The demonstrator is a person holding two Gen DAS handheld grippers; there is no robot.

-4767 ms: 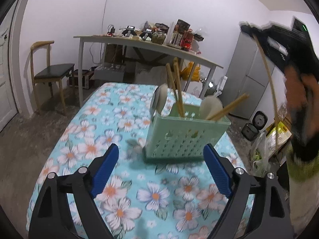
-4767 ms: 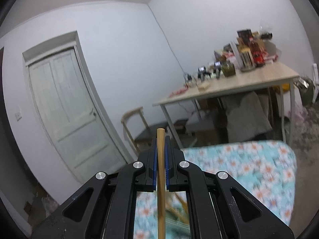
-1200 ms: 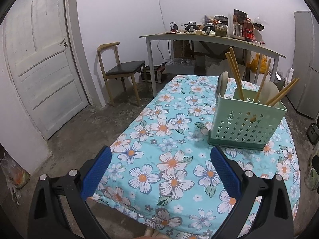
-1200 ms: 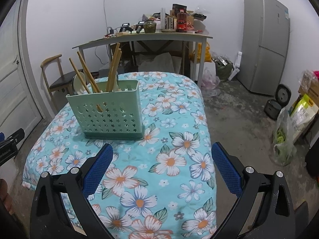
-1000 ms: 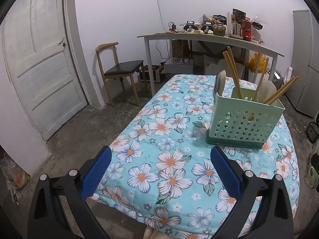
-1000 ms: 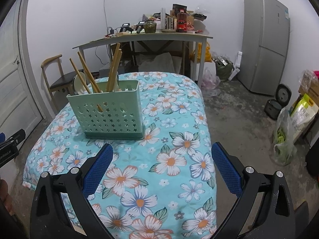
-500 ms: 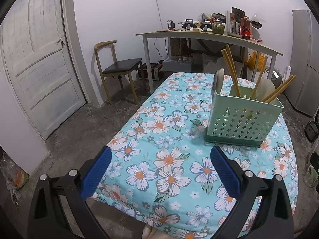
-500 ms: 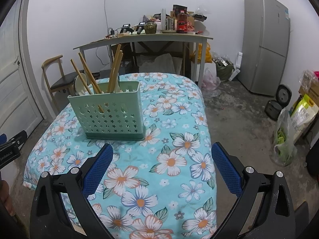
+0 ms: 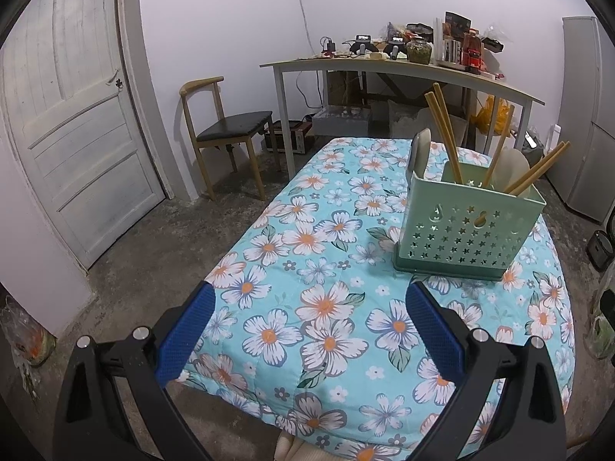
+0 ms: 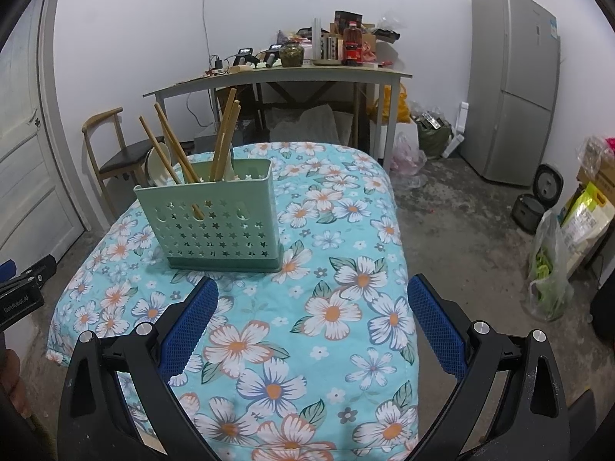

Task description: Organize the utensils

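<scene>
A pale green utensil caddy [image 9: 467, 226] with star cut-outs stands on the floral-clothed table [image 9: 330, 307]; it also shows in the right wrist view [image 10: 215, 226]. Several wooden chopsticks [image 9: 446, 134] and pale spoons [image 9: 421, 148] stand upright in it; the chopsticks [image 10: 225, 136] and a spoon [image 10: 157, 165] also show in the right wrist view. My left gripper [image 9: 311, 330] is open and empty, near the table's front edge, well short of the caddy. My right gripper [image 10: 313, 326] is open and empty, also short of the caddy.
A white door [image 9: 65, 115] is on the left and a wooden chair [image 9: 226, 130] beyond the table. A cluttered desk [image 10: 292, 73] stands at the back wall. A grey fridge [image 10: 515, 84] and bags [image 10: 569, 246] are on the floor at right.
4.8 s ago my right gripper was shut on a chopstick; now it is open and empty. Both grippers have drawn back from the caddy. In the last second the views barely shifted.
</scene>
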